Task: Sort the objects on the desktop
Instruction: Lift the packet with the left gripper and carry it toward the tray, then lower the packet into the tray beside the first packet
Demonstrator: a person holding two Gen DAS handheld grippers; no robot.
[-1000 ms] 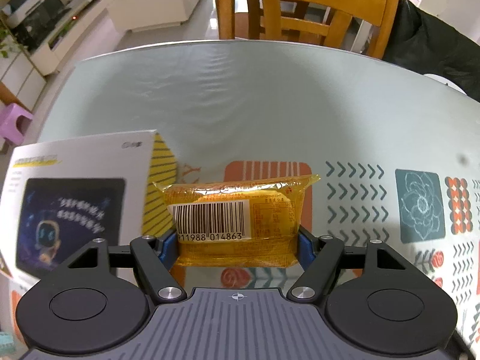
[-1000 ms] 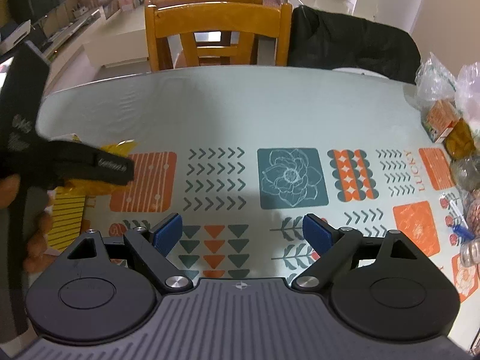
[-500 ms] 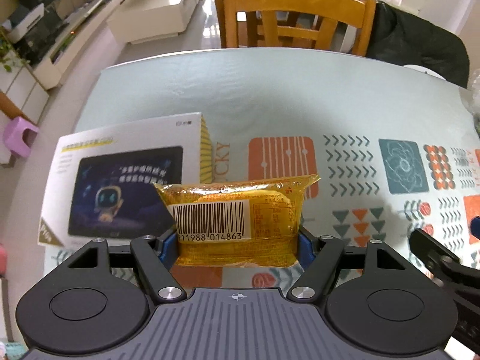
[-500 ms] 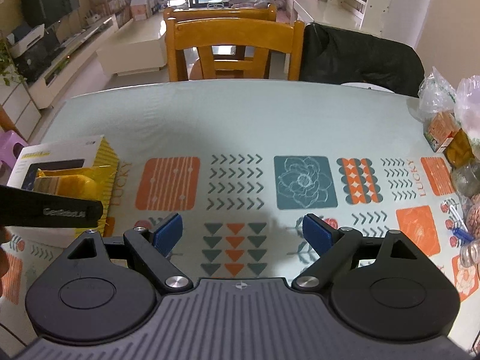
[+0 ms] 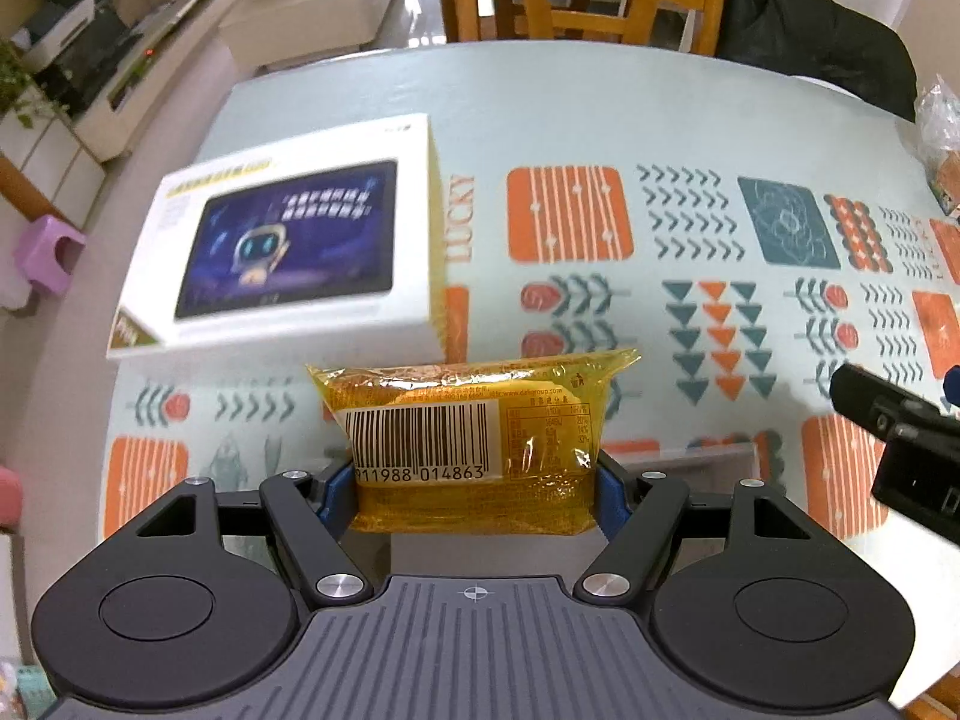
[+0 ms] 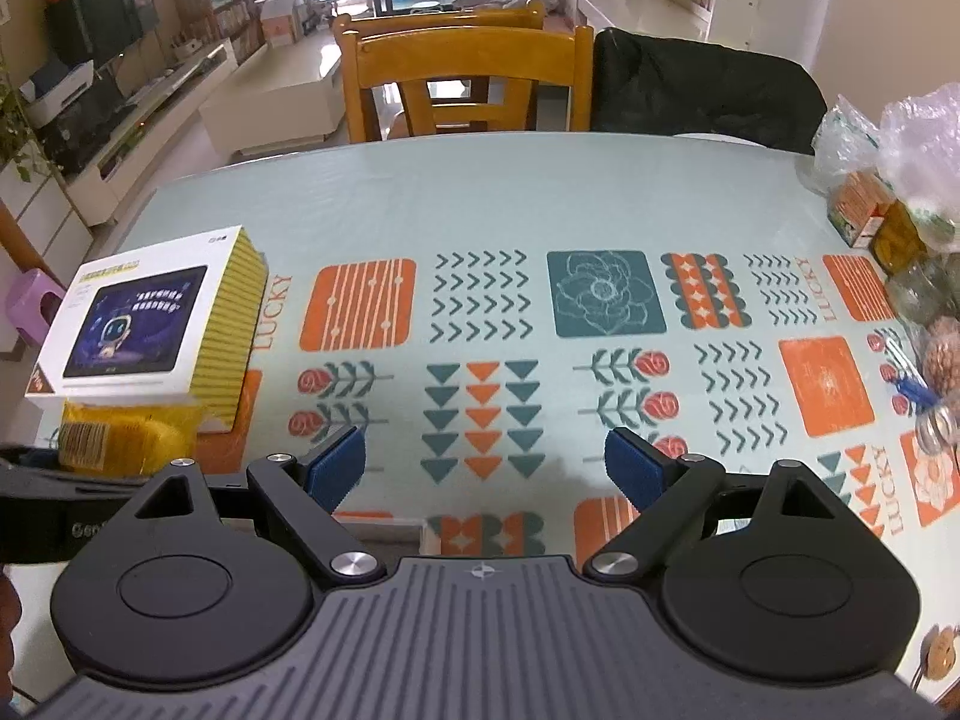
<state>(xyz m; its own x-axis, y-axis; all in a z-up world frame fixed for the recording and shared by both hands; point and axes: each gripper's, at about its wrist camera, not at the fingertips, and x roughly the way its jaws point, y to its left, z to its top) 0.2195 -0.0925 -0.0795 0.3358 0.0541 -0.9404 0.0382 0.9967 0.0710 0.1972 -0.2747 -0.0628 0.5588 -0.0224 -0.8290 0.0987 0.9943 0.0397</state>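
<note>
Left gripper [image 5: 474,483] is clamped on the yellow snack packet [image 5: 471,438], barcode side up, held above the table [image 6: 480,192] near its left edge, just in front of the white tablet box [image 5: 288,246]. Right gripper [image 6: 485,468] has its jaws spread wide with nothing between them, over the patterned middle of the table. Bagged snacks and jars [image 6: 900,228] crowd the right edge.

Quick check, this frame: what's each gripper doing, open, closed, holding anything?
Left gripper: closed on the yellow snack packet.
Right gripper: open, holding nothing.
</note>
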